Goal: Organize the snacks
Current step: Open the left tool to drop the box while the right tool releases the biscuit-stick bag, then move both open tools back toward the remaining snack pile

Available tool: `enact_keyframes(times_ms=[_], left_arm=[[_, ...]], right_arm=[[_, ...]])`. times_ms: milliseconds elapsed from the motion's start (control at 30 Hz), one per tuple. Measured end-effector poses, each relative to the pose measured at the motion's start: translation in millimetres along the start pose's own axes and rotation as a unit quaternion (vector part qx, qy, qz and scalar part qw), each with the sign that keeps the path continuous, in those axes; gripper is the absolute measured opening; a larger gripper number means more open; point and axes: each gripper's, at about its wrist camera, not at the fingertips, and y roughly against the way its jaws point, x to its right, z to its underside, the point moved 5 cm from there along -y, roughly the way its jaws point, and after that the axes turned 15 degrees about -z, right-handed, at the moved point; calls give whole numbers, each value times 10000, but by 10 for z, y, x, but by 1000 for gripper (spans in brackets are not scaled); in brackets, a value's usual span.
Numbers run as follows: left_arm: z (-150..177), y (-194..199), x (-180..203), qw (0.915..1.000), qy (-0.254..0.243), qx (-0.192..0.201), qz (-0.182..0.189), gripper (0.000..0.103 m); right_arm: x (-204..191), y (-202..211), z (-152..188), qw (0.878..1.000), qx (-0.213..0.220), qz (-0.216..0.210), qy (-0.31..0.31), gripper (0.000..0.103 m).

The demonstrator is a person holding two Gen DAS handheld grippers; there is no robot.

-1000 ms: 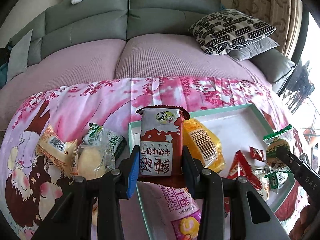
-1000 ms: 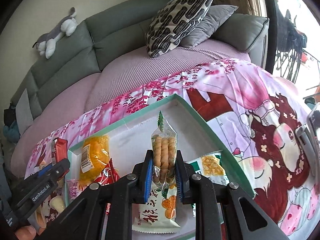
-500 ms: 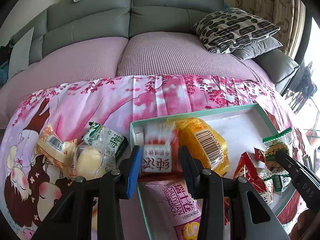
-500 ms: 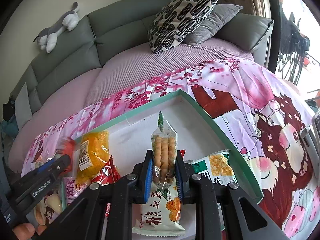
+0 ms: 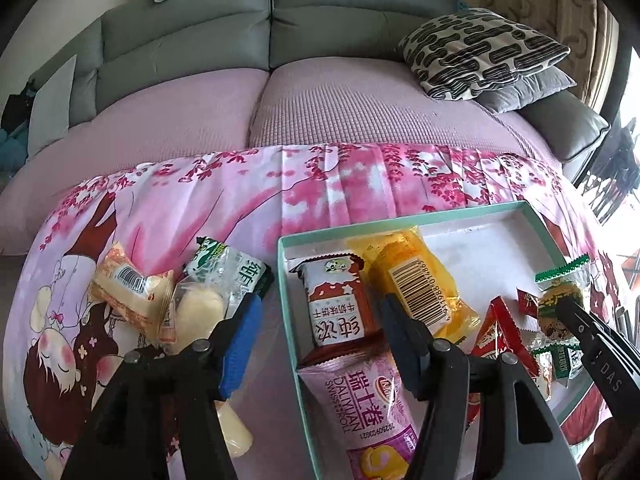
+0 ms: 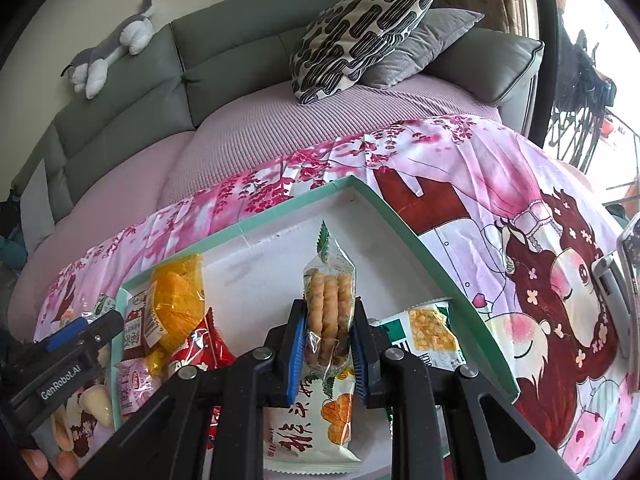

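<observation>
A teal-rimmed white box [image 5: 460, 218] [image 6: 404, 224] lies on the pink cloth. In it lie a red-and-white biscuit packet [image 5: 338, 304], a yellow cake packet [image 5: 416, 280] [image 6: 176, 300], a pink Swiss roll packet [image 5: 368, 404] and red packets [image 5: 500, 332]. My left gripper [image 5: 320, 336] is open and empty, its jaws either side of the box's left wall and the biscuit packet. My right gripper [image 6: 326, 356] is shut on a clear packet of biscuit sticks [image 6: 330, 304], held upright over the box; it also shows in the left wrist view [image 5: 560, 304].
Loose snacks lie left of the box: an orange-white cake packet [image 5: 128, 288], a green-white packet [image 5: 232, 268] and a pale round bun [image 5: 198, 312]. A sofa with a patterned cushion [image 5: 476, 52] and a plush toy [image 6: 108, 52] stands behind. A phone-like object [image 6: 624, 276] sits at right.
My left gripper has let go of the red-and-white biscuit packet, which dropped into the box's left end, and its jaws have spread wide. My right gripper still holds the biscuit sticks.
</observation>
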Motion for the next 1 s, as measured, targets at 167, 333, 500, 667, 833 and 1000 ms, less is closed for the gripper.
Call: enact_keyframes(times_ms=[167, 333, 500, 667, 833, 1000], left_arm=[[-6, 13, -45, 10000, 53, -11, -77, 71], [-24, 17, -66, 9998, 119, 38, -163, 85], [3, -22, -80, 9995, 114, -70, -295, 98], [10, -31, -97, 9992, 143, -53, -374, 103], [6, -34, -137, 9986, 207, -5, -490, 103], [6, -31, -165, 9985, 265, -4, -474, 103]], right_arm=[[-14, -21, 5, 9998, -61, 143, 78, 29], [-10, 23, -17, 9993, 37, 329, 163, 80], [7, 11, -19, 9989, -6, 426, 193, 84], [43, 6, -26, 9986, 26, 500, 162, 103], [48, 18, -34, 9985, 40, 530, 144, 103], [27, 25, -32, 9985, 34, 516, 186, 103]])
